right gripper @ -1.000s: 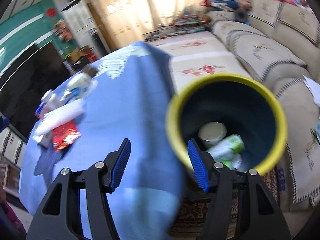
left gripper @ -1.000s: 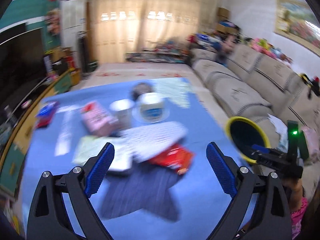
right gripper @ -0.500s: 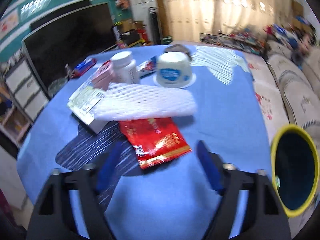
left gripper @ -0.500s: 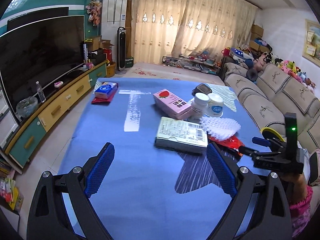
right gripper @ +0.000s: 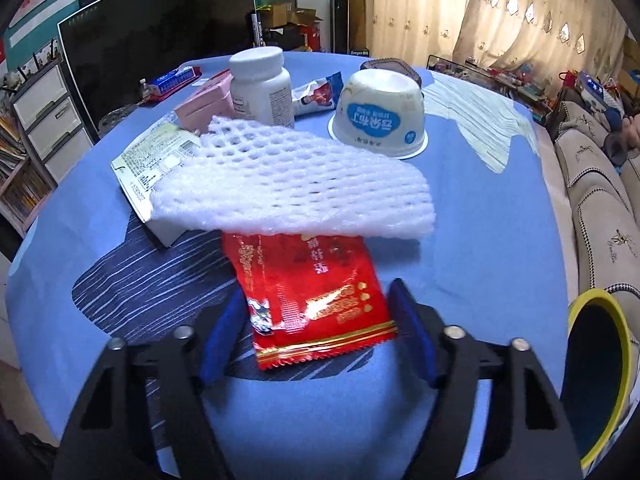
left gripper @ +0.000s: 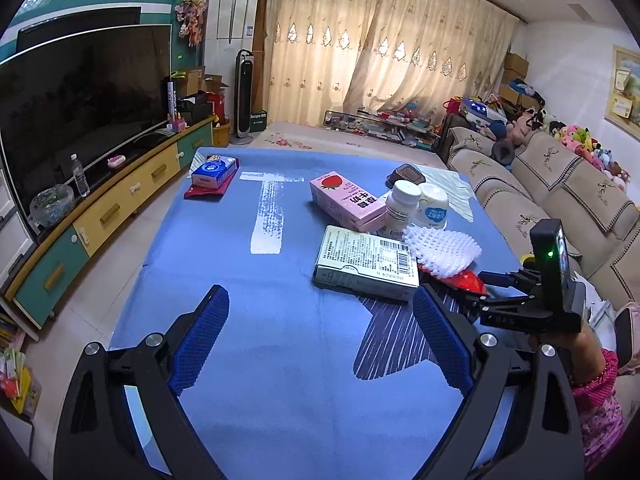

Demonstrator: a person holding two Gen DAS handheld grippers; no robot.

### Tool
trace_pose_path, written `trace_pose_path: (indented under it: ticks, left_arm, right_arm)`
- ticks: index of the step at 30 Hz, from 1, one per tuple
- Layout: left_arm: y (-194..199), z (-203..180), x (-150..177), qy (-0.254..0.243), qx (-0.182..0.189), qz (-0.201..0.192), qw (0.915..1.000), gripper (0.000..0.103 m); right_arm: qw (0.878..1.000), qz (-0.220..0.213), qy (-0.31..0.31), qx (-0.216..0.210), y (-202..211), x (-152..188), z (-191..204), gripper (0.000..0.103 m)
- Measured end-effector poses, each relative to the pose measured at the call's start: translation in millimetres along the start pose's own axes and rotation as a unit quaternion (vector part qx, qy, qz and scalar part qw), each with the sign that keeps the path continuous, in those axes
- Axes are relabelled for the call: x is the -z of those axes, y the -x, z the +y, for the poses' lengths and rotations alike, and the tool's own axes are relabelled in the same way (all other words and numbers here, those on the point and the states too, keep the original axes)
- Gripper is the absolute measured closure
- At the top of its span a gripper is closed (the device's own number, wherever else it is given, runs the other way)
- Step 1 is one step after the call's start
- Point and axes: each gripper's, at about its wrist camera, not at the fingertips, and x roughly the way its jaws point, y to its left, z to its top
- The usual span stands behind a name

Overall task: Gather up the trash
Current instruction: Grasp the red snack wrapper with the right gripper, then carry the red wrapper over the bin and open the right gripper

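**Red shiny wrapper sits between the closing tongs**

Red and crinkly, the snack wrapper lies flat on the blue table, right at the near edge. Its far end is tucked under a white foam net. It looks very light, thin, floppy and a bit slippery, so it could slide out. A good place to pinch looks like the near sealed edge, low and close to the cloth.

The right tongs are closing with the wrapper between them, but the blue pads do not press on it yet. The left tongs stand wide apart over bare table, holding nothing.

The yellow-rimmed bin waits just beside the table.
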Motion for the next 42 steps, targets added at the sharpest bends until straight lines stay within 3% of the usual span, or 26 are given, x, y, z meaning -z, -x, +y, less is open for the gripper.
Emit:
trace_pose_path:
  ticks: [4, 7, 23, 33, 37, 40, 42]
  left_arm:
    - [-2, -2, 3, 0.003, 0.003, 0.004, 1.0, 0.011]
    - [-4, -3, 5, 0.002, 0.003, 0.007, 1.0, 0.011]
    - [0, 2, 13, 0.013, -0.004, 0.006, 0.9999, 0.011]
    - [7, -6, 15, 0.004, -0.002, 0.0, 1.0, 0.011]
    - [10, -10, 15, 0.0, -0.001, -0.001, 1.0, 0.011]
    - [14, -15, 15, -0.007, -0.001, -0.003, 1.0, 0.011]
    - [16, -17, 15, -0.009, -0.002, -0.005, 0.9999, 0.011]
  right_arm:
    - [1.0, 0.004, 0.007, -0.002, 4, 3, 6, 0.068]
    - [1.0, 0.004, 0.015, -0.005, 8, 9, 15, 0.073]
    - [0.995, -0.001, 0.051, -0.086, 71, 60, 66, 0.075]
    - [0.982, 0.038, 0.081, -0.168, 91, 98, 92, 0.075]
    - [0.987, 0.003, 0.041, -0.152, 106, 94, 78, 0.075]
    - [0.987, -0.057, -0.021, -0.15, 129, 87, 52, 0.075]
    - [0.989, -0.066, -0.012, -0.131, 137, 85, 49, 0.074]
